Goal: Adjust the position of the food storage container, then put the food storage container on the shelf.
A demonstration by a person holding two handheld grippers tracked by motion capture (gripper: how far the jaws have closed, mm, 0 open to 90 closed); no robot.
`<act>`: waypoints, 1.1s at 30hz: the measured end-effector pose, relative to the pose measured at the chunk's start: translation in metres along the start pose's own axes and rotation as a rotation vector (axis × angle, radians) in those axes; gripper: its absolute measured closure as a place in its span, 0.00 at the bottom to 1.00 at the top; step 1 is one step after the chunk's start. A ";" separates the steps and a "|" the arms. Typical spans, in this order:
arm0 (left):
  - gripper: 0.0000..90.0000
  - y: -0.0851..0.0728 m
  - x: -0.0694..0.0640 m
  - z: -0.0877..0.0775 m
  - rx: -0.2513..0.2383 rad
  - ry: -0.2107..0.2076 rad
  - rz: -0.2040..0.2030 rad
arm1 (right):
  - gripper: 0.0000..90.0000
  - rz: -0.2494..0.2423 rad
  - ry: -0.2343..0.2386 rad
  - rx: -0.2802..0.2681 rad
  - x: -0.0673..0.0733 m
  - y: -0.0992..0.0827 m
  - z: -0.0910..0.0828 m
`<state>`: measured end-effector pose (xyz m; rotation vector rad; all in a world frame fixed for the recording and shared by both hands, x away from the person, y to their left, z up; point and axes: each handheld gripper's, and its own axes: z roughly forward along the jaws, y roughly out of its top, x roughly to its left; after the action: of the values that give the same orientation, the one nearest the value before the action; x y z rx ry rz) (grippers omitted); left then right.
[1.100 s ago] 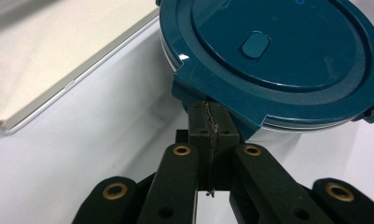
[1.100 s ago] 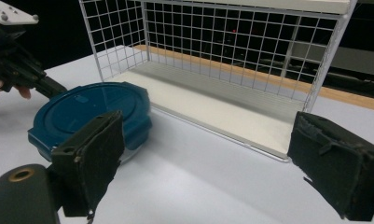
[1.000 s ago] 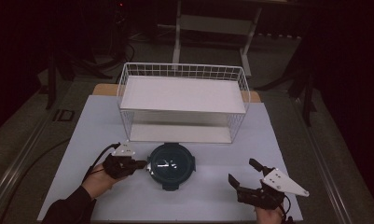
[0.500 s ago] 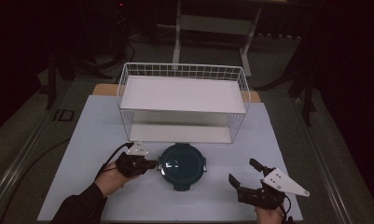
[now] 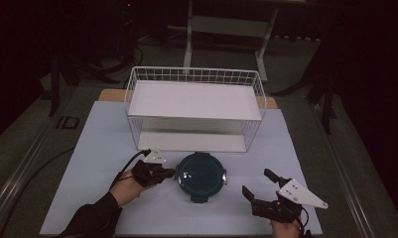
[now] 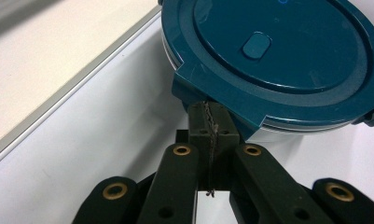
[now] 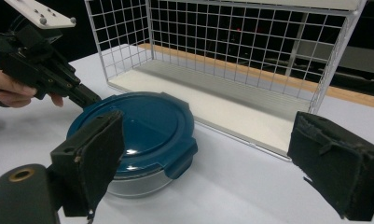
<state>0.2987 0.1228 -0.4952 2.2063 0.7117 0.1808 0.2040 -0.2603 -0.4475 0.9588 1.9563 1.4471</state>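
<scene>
Teal lid [image 5: 200, 173]; white wire basket [image 5: 194, 79]; black claws; pale table [image 5: 102, 139].

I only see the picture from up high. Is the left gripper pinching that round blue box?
Observer: Its jaws are shut together, and the left gripper pushes its tip against a clip of the blue box's lid.
Operator: Is the box blue all over?
Observer: No, the right gripper view shows a clear bowl under the lid.
Operator: Is the right gripper open?
Observer: Yes, the right gripper stands wide open, facing the wire rack.
</scene>
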 end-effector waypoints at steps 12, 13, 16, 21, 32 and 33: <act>0.91 0.000 0.004 -0.013 -0.054 -0.030 -0.041 | 0.11 -0.002 -0.005 -0.004 0.000 -0.001 0.001; 0.84 0.000 0.004 -0.017 -0.064 -0.025 -0.043 | 0.12 -0.001 -0.004 -0.004 0.000 -0.001 0.002; 0.56 0.001 0.004 -0.030 -0.123 -0.016 -0.074 | 0.11 -0.013 -0.005 0.004 0.001 -0.002 0.005; 0.14 0.001 0.003 -0.041 -0.167 -0.058 -0.098 | 0.11 -0.026 -0.001 0.009 0.005 -0.003 0.009; 0.00 0.015 -0.015 -0.049 -0.238 -0.133 -0.161 | 0.11 -0.056 0.020 -0.017 0.012 0.002 0.016; 0.00 0.018 -0.016 -0.050 -0.244 -0.137 -0.164 | 0.12 -0.059 0.015 -0.020 0.012 0.003 0.016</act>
<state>0.2761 0.1375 -0.4470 1.8998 0.7491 0.0300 0.2092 -0.2407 -0.4491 0.8758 1.9606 1.4426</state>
